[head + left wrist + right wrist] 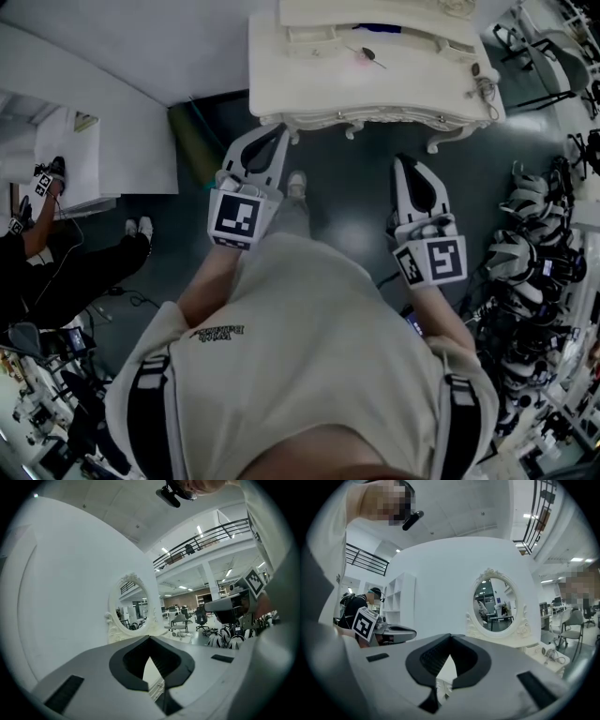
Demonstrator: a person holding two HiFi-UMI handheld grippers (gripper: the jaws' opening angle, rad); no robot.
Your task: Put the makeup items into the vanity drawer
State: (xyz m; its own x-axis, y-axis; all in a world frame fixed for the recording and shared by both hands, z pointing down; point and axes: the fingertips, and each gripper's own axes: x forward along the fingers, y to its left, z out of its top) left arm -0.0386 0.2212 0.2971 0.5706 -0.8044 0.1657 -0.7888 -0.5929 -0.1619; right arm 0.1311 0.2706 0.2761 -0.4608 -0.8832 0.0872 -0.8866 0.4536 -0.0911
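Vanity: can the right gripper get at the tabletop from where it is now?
Probably not yet. The right gripper hangs short of the vanity, with bare floor between them. Nothing blocks the way, though, and its jaws are shut and empty.

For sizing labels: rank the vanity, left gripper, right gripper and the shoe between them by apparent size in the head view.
1. Vanity, largest.
2. Left gripper and right gripper: look alike, not ranked.
3. Shoe, smallest, though it lies farther from the camera, so its true size is unsure.
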